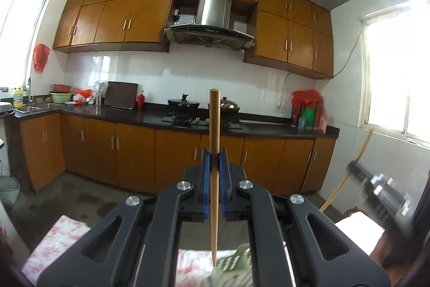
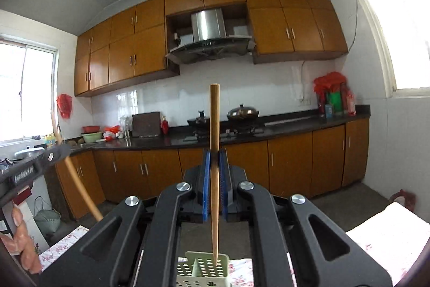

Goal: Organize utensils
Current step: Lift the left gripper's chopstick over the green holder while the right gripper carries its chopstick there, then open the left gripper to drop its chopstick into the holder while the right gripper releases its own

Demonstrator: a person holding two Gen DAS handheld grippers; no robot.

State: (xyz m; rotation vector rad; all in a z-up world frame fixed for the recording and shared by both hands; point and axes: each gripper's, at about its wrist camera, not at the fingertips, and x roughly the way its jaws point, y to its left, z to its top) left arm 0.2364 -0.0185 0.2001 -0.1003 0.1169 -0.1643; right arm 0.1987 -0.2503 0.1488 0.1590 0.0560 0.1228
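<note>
We pinch a chopstick upright in our left gripper & another chopstick in our right gripper, tips above the green holder.

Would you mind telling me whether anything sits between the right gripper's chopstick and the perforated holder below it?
Nothing visible does: the chopstick hangs tip-down over the green holder, with only open air between them.

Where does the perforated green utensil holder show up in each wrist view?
Left wrist: the perforated green utensil holder is at the bottom edge, blurred, just right of the chopstick tip in the left gripper.
Right wrist: bottom centre, with the right gripper's chopstick tip over it.
Shared landmark: the steel range hood.
</note>
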